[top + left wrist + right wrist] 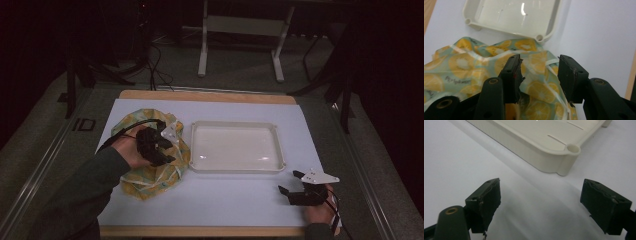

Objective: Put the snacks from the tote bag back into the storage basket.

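Cloth (150, 170) sits crumpled on the desk (225, 200), just left of the tray (235, 167) and touching its near-left corner — thin fabric, pale green with yellow citrus slices, soft folds and a white hem strip.

Left gripper (162, 145) is down over the cloth's right half. In the left gripper view its jaws stand partly open with a raised fold between them, left jaw against the fabric. Nothing clamped yet, as I read it.

Right gripper (295, 186) is parked near the desk's front right, well clear of the cloth. Jaws wide open, empty, pointed at the tray's corner post.

My read: we're at the grasp step — pinch not yet made. Next I'd close the left jaws on that fold, deep enough to catch more than one layer, then lift. Fabric is limp, so expect it to drape and drag.

Tray is rigid cream plastic, shallow, rounded corners, glossy floor, empty.
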A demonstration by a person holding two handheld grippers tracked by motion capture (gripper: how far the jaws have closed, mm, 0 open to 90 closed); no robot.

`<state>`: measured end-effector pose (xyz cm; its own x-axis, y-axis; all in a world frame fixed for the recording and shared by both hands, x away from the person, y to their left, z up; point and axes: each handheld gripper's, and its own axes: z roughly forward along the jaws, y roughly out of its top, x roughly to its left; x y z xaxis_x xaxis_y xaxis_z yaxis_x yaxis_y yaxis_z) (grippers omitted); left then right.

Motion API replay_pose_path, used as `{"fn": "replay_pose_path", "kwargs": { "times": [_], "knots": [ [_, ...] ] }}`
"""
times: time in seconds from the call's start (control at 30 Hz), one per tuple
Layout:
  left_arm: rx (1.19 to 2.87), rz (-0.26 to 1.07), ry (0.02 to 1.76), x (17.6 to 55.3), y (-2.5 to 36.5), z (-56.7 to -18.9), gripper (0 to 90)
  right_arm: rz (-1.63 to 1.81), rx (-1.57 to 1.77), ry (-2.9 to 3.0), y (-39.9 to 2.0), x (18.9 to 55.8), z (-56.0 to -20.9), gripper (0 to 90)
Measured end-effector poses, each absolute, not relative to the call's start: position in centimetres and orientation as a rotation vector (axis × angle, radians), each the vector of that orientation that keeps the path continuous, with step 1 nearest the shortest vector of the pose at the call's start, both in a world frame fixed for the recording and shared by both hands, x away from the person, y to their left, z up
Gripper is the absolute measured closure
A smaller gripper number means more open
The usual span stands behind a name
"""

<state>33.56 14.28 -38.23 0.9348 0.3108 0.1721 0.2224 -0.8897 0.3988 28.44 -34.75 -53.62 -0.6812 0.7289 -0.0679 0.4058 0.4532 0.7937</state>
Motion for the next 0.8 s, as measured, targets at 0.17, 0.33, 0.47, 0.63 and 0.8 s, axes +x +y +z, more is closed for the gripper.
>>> {"fn": "replay_pose_path", "kwargs": {
  "times": [0.17, 0.33, 0.47, 0.63, 0.8],
  "knots": [
    [2.704, 0.325, 0.422, 34.2, 14.8, -38.0, 53.6, 1.088, 0.952, 2.314, -34.7, 28.5, -53.6, 16.2],
    [2.725, 0.334, 0.429, 34.6, 15.1, -37.5, 53.6, 1.085, 0.957, 2.316, -34.7, 28.5, -53.6, 16.2],
    [2.729, 0.348, 0.445, 35.1, 15.4, -36.8, 53.4, 1.083, 0.957, 2.315, -34.7, 28.5, -53.6, 16.2],
    [2.729, 0.363, 0.462, 35.5, 15.6, -36.1, 53.3, 1.083, 0.956, 2.315, -34.7, 28.5, -53.6, 16.2],
    [2.752, 0.364, 0.477, 35.9, 16.0, -35.7, 52.9, 1.081, 0.957, 2.315, -34.7, 28.5, -53.7, 16.2]
  ]
}}
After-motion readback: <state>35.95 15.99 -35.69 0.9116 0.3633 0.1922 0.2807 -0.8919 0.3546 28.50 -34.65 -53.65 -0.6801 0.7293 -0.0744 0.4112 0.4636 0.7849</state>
